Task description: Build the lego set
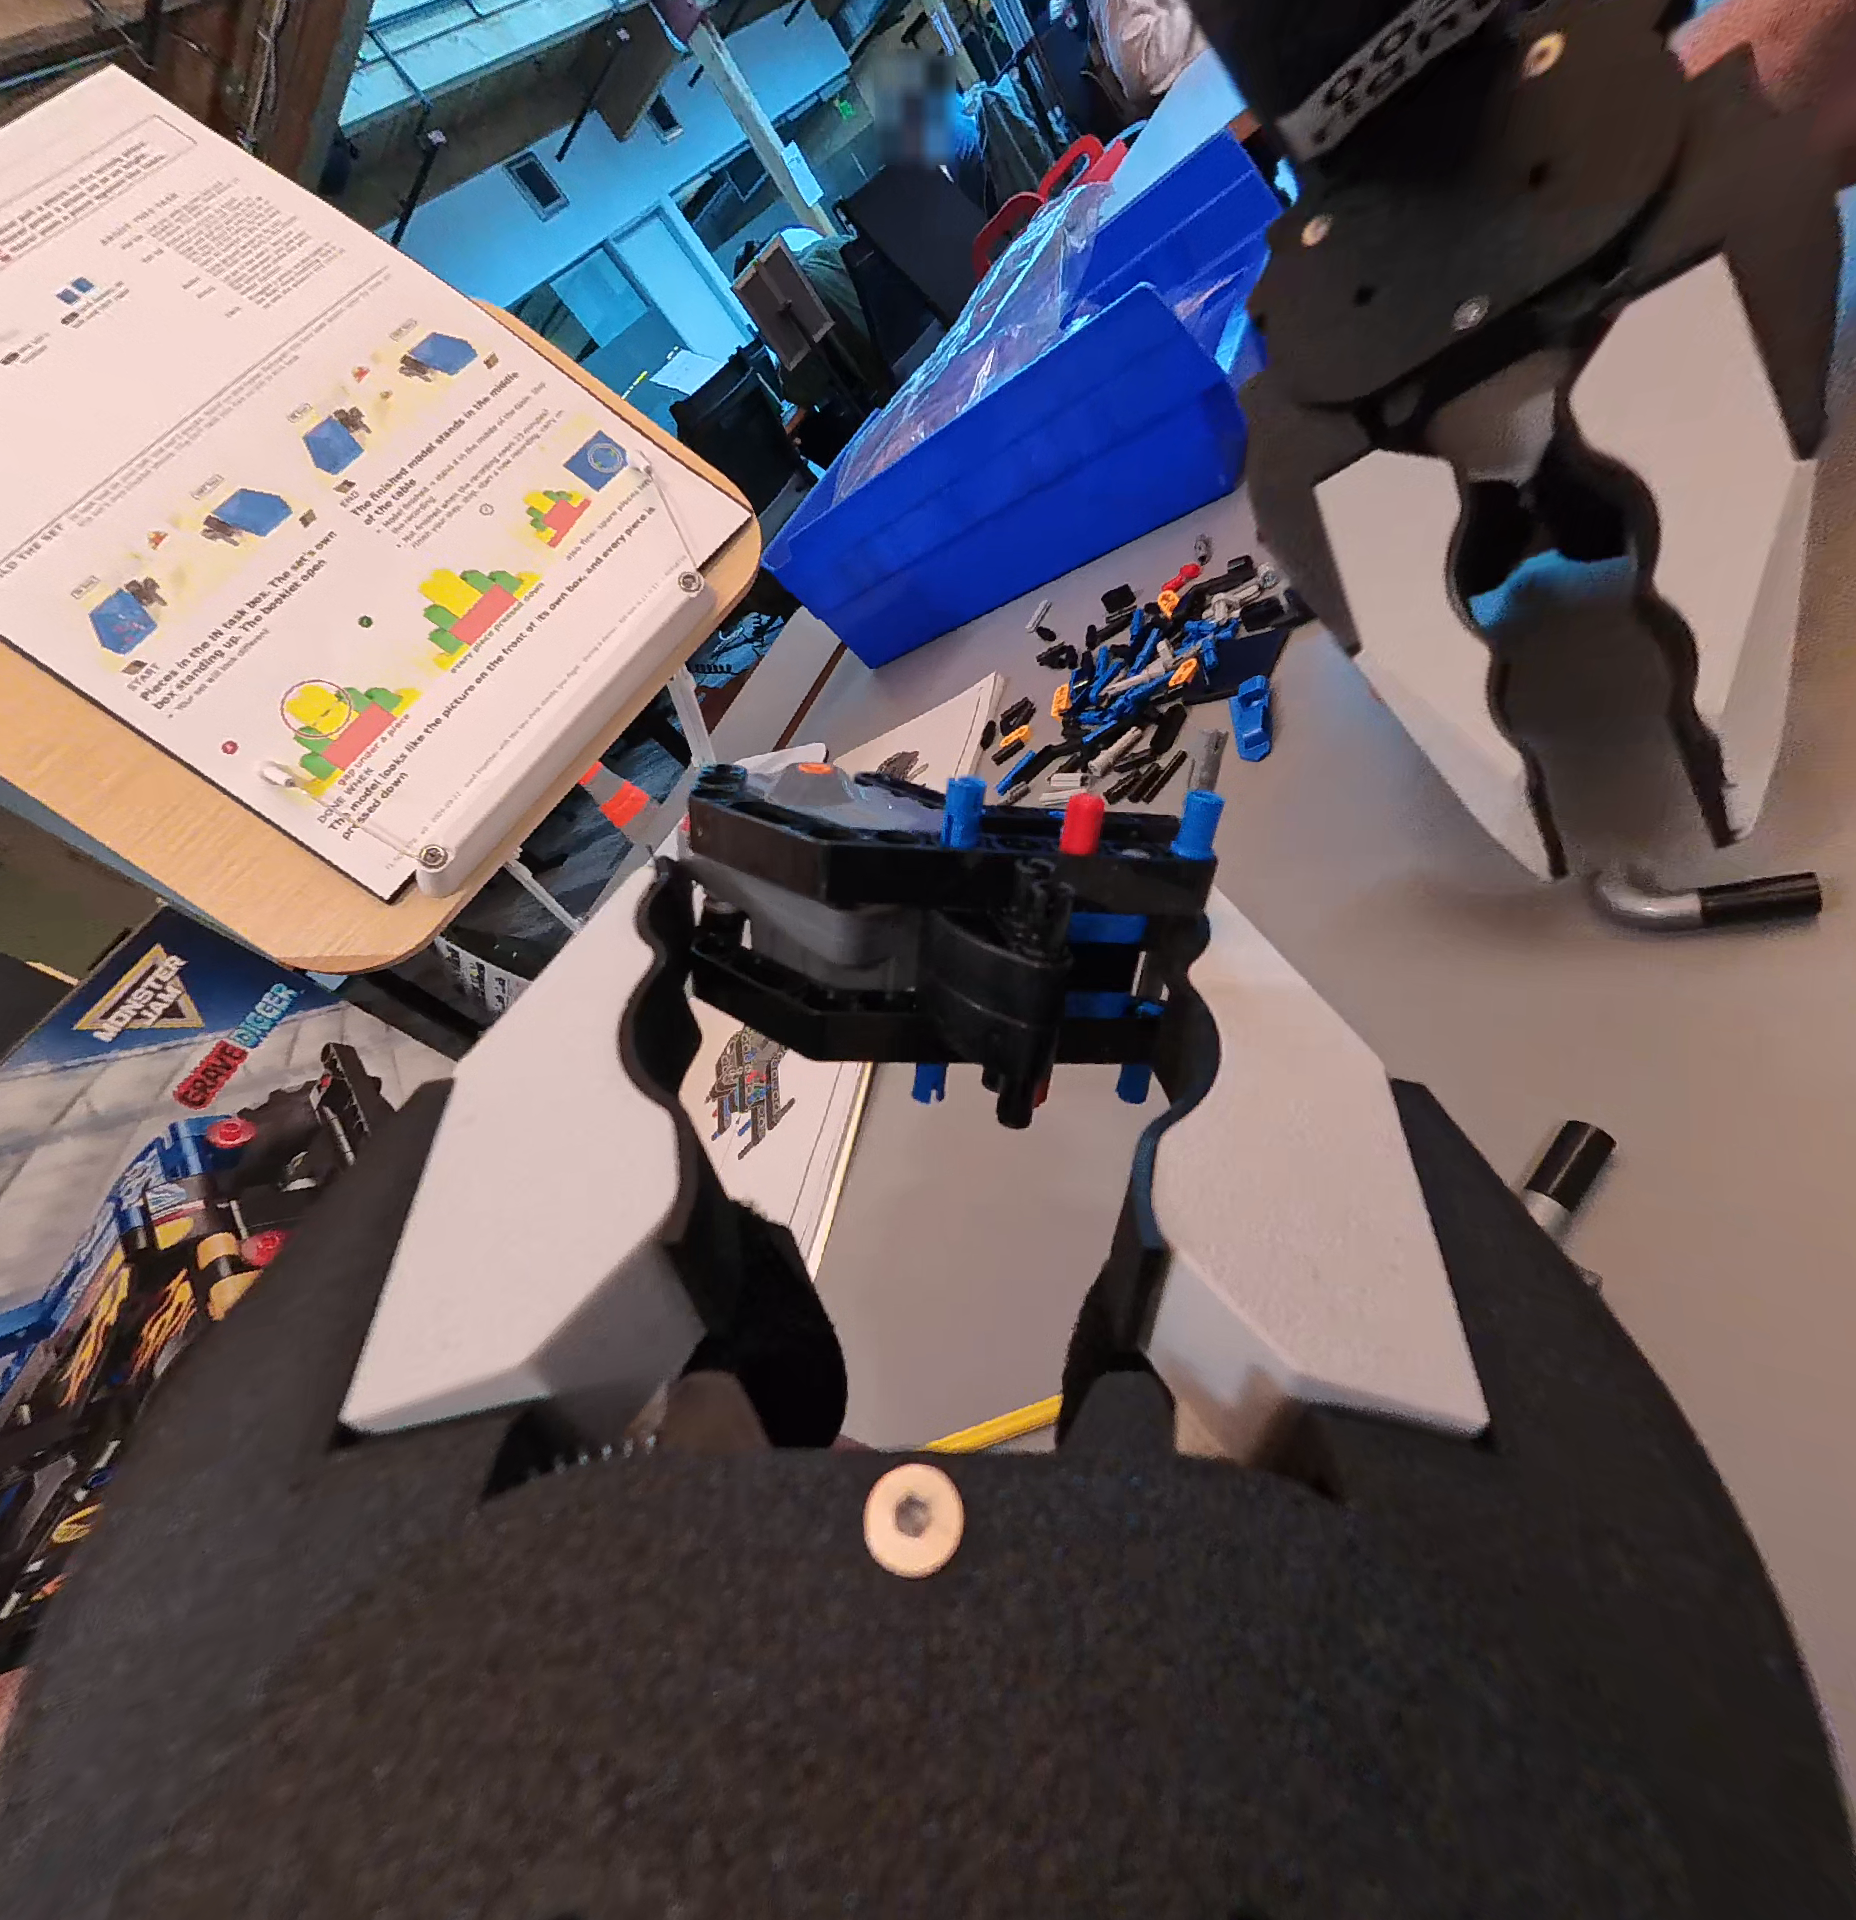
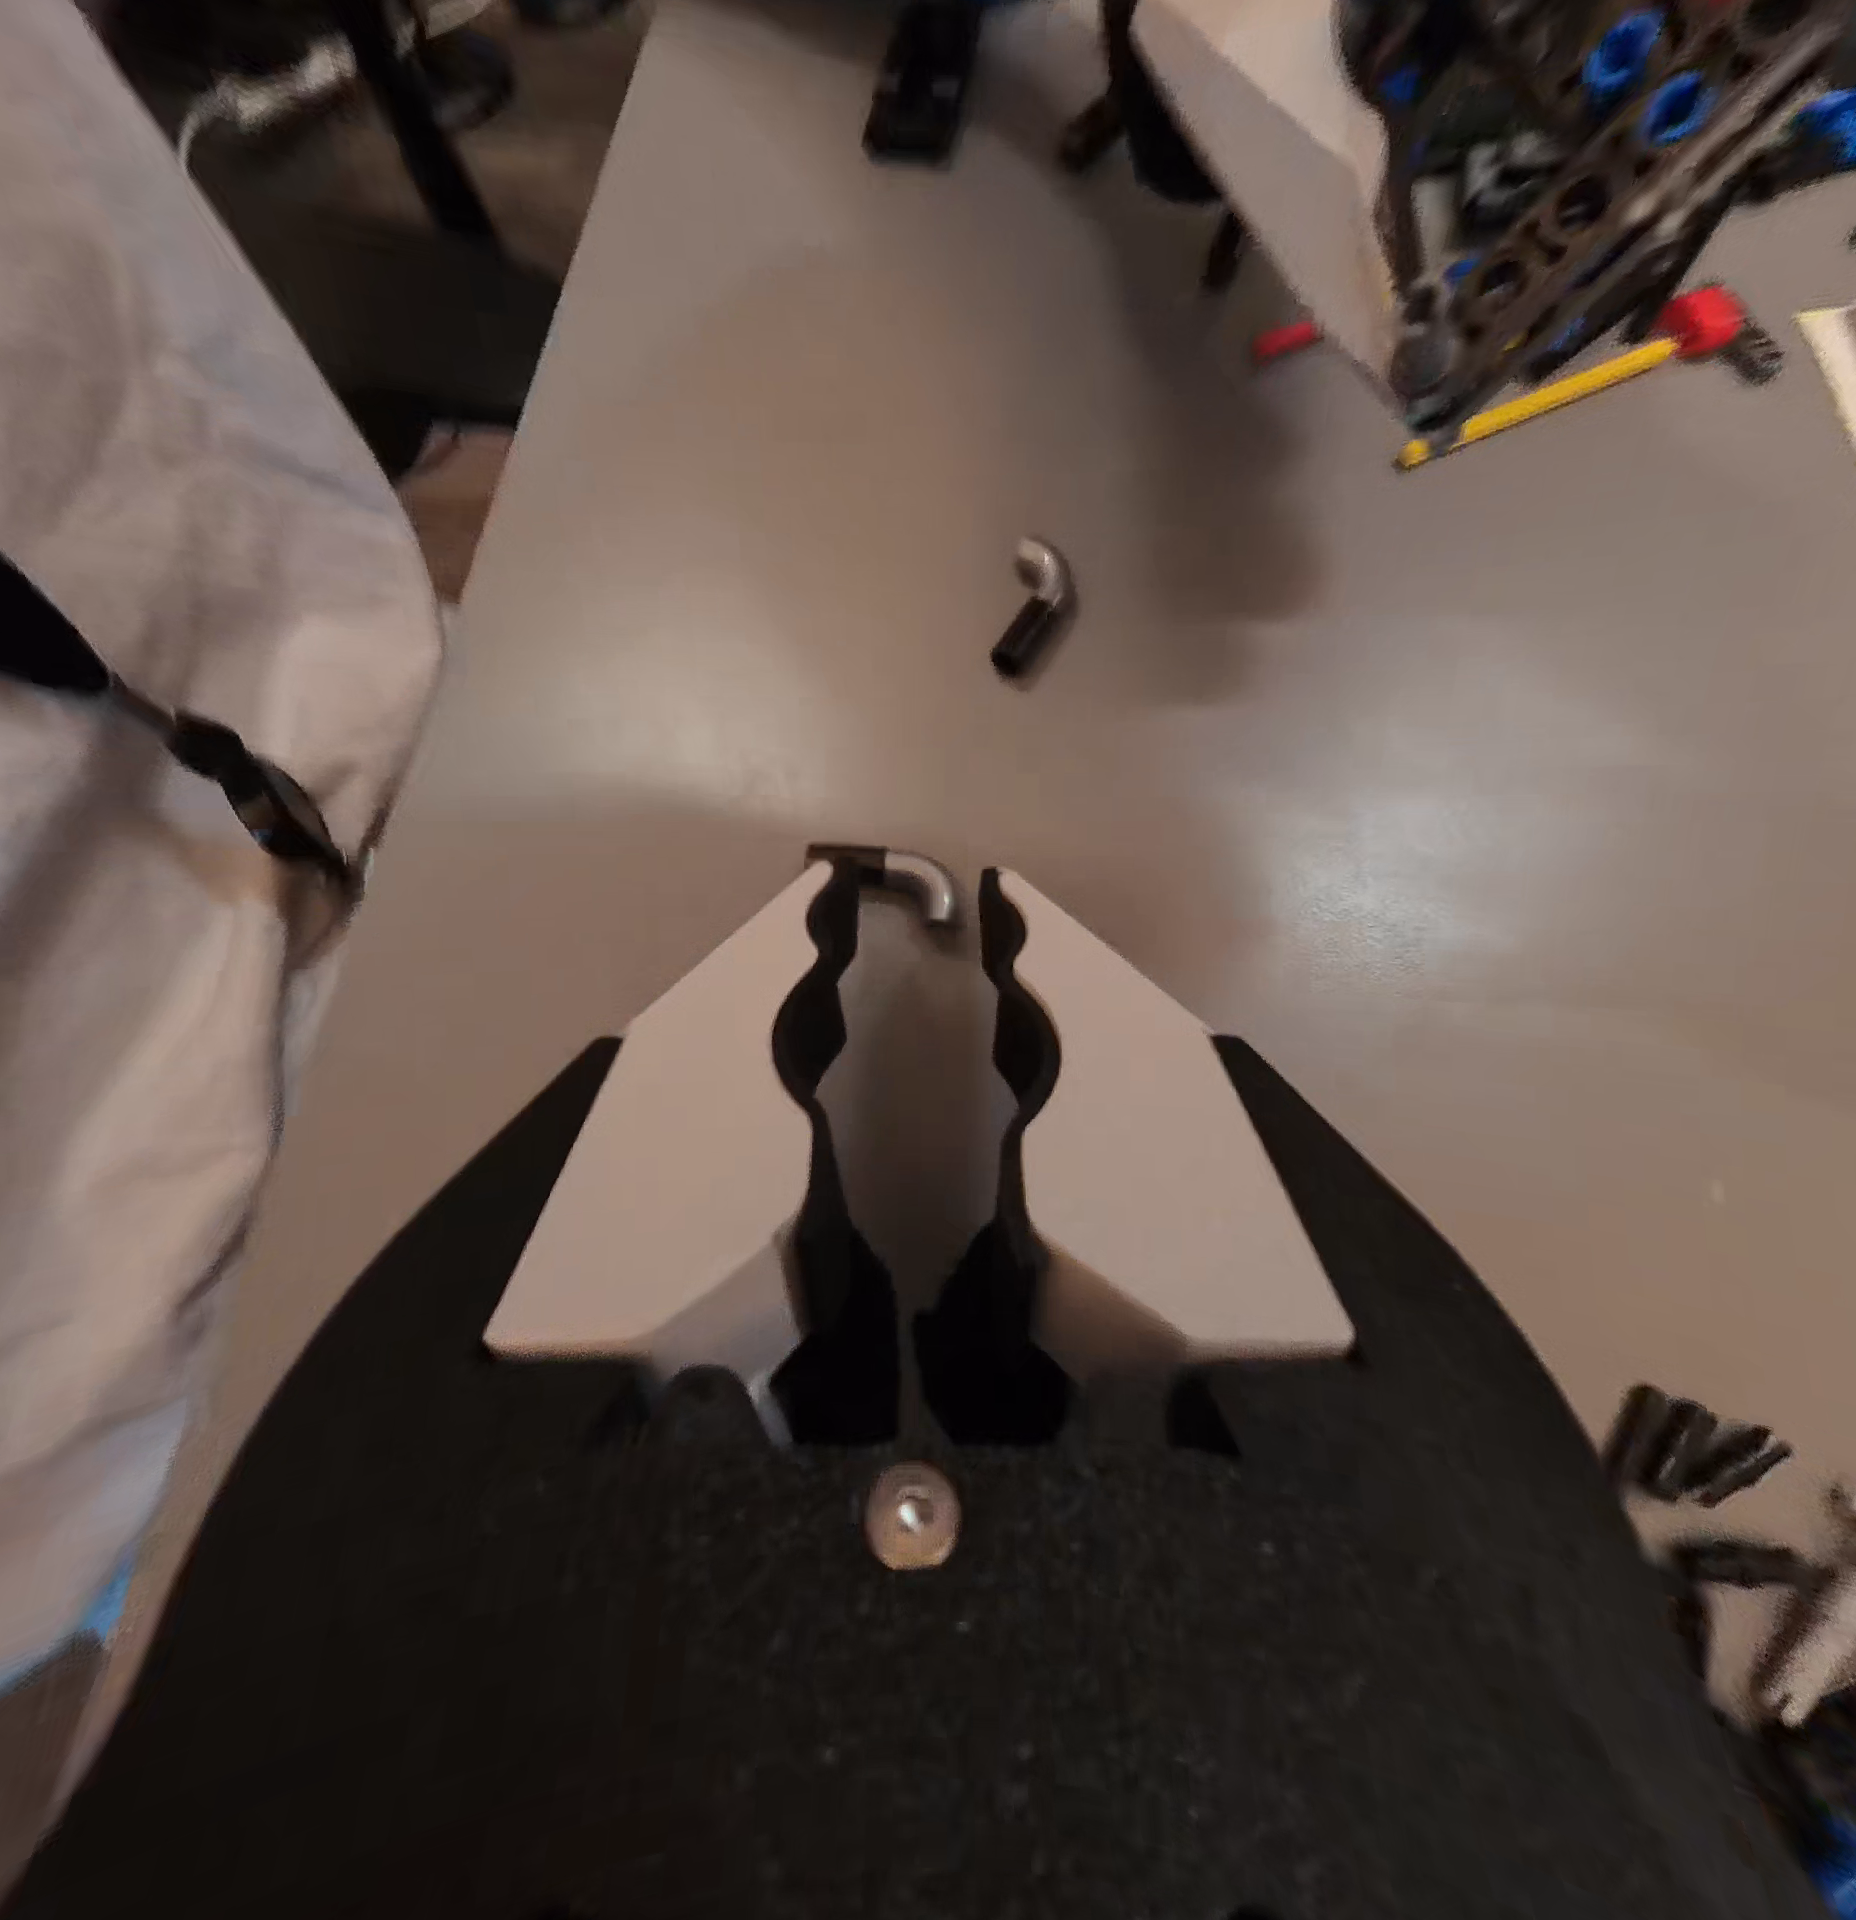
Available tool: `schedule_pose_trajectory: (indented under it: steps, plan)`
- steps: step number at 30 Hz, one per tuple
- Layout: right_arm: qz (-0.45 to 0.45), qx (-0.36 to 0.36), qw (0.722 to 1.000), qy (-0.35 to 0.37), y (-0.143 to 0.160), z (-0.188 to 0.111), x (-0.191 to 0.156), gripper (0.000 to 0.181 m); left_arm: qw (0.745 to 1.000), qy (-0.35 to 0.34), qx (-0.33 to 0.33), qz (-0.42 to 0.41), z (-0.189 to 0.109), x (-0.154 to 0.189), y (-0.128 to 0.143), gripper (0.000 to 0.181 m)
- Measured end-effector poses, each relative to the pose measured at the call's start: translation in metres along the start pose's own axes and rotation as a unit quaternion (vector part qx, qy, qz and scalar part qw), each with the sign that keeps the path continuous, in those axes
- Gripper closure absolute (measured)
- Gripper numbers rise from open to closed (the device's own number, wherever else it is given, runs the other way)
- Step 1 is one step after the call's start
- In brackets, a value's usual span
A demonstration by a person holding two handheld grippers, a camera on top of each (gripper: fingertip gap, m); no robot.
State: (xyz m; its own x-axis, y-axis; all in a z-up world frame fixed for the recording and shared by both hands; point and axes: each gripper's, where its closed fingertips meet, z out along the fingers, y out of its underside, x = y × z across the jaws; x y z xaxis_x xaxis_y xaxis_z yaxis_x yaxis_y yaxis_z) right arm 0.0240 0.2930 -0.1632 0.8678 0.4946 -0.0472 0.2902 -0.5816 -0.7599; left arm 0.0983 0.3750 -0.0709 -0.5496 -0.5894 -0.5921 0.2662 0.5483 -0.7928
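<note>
Tabletop notes: your left gripper is clamped on the black lego assembly, lifted above the booklet. Your right gripper is part open, empty, tips straddling a bent pipe piece.

Left gripper, black body with 2 white wavy-edged fingers, is clamped and raised off the surface. Right gripper, same build, points steeply down, fingers parted, tips touching the surface.
</note>
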Motion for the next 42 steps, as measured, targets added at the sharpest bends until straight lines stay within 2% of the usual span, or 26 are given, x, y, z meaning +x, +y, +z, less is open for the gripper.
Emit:
schedule_pose_trajectory:
  steps: [3,10,12,13,16,19,22,24,26,31,37,38,42]
  plan:
    - [-0.055,-0.029,0.997,-0.041,0.006,0.002,0.0,0.157,1.0,0.001,0.001,-0.006,0.0,-0.001,0.0,0.093]
    - [-0.122,-0.04,0.981,-0.147,0.004,0.012,-0.009,0.157,1.0,0.011,-0.004,-0.026,0.0,-0.001,0.005,0.093]
    - [-0.14,-0.04,0.978,-0.148,0.004,0.014,-0.012,0.168,0.999,0.014,-0.003,-0.033,0.0,-0.002,0.005,0.093]
    - [-0.153,-0.033,0.977,-0.147,0.004,0.015,-0.014,0.173,0.999,0.016,-0.004,-0.037,0.0,-0.002,0.006,0.093]
    - [-0.189,-0.016,0.975,-0.112,0.001,0.018,-0.016,0.174,0.998,0.025,-0.004,-0.052,0.0,-0.001,0.005,0.093]
    - [-0.205,-0.034,0.974,-0.087,0.0,0.019,-0.016,0.174,0.996,0.039,-0.007,-0.077,0.001,0.002,0.007,0.093]
    - [-0.269,-0.023,0.963,-0.003,-0.014,0.011,-0.002,0.175,0.993,0.061,-0.022,-0.099,0.002,0.006,0.011,0.093]
    - [-0.341,-0.06,0.933,0.098,-0.026,-0.005,0.02,0.175,0.989,0.08,-0.039,-0.122,0.003,0.009,0.016,0.093]
    - [-0.427,-0.088,0.877,0.2,-0.047,-0.029,0.038,0.175,0.986,0.09,-0.041,-0.137,0.003,0.01,0.017,0.093]
    - [-0.545,-0.159,0.752,0.335,-0.094,-0.066,0.057,0.175,0.983,0.098,-0.04,-0.15,0.004,0.014,0.015,0.093]
    - [-0.628,-0.256,0.637,0.368,-0.093,-0.054,0.077,0.175,0.983,0.095,-0.056,-0.146,0.007,0.019,0.015,0.093]
    - [-0.636,-0.267,0.625,0.367,-0.092,-0.053,0.079,0.175,0.98,0.1,-0.054,-0.162,0.007,0.02,0.015,0.093]
    - [-0.661,-0.275,0.609,0.342,-0.094,-0.047,0.077,0.175,0.969,0.114,-0.058,-0.213,0.008,0.019,0.018,0.094]
